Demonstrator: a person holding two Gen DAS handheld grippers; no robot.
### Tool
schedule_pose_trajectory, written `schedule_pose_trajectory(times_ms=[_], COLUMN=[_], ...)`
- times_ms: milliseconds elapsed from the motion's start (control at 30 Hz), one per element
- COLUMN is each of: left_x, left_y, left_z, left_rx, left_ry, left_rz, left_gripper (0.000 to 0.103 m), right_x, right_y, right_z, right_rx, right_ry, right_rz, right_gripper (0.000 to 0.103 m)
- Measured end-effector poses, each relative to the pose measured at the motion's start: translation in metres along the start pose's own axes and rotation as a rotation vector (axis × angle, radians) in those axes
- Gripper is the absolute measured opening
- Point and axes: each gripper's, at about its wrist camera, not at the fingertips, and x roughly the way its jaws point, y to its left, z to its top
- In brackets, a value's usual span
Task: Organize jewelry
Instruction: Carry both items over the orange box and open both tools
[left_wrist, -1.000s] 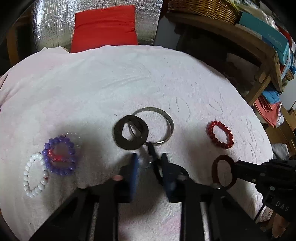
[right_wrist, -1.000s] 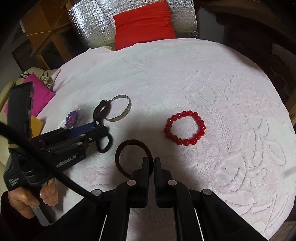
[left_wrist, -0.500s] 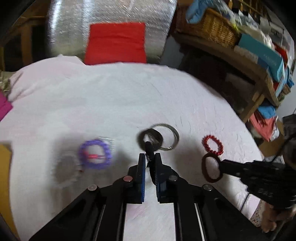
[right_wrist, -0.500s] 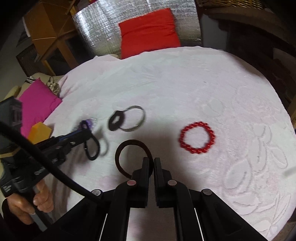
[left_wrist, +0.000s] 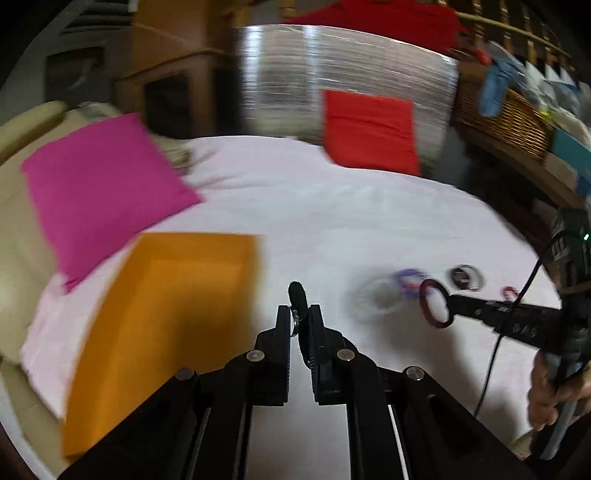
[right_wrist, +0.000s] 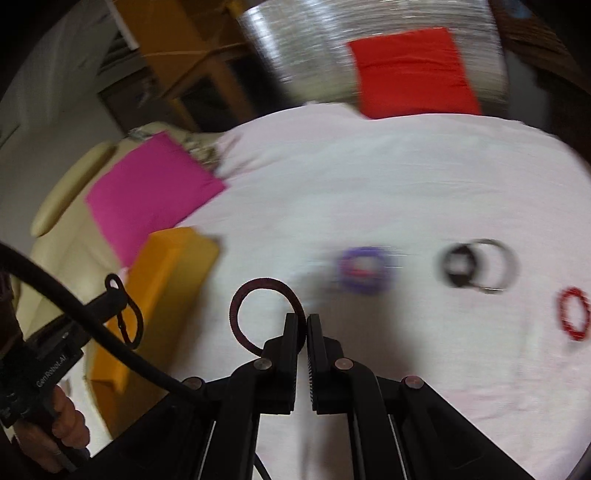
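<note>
Two grippers each pinch a band: the left gripper (left_wrist: 300, 317) a black loop (left_wrist: 297, 295), the right gripper (right_wrist: 306, 325) a dark maroon ring (right_wrist: 258, 310). Jaws pressed together on both (frames blurred); an orange box (left_wrist: 162, 325) sits lower left on the bench (left_wrist: 332, 221).

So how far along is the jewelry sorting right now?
Nothing visibly stored yet. In hand: left gripper pinches a black hair tie, right gripper a dark maroon band, near the orange box. Left: purple bead bracelet, red bead bracelet, silver bangle.
</note>
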Motion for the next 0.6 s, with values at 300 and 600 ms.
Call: schedule_pose_trajectory(times_ms=[300, 600], left_x=[0.013, 0.017], left_y=[0.093, 0.123], left_z=[-0.051, -0.068], left_rx=[-0.126, -0.213], left_ry=[0.119, 0.144], left_rz=[0.101, 0.169], left_gripper=[0.010, 0.051], right_x=[0.066, 0.116], right_y=[0.139, 0.182], right_z=[0.004, -0.004], right_rx=[-0.164, -0.182], right_ry=[0.049, 0.128], right_rz=[0.132, 0.142], right_gripper=[0.005, 0.015])
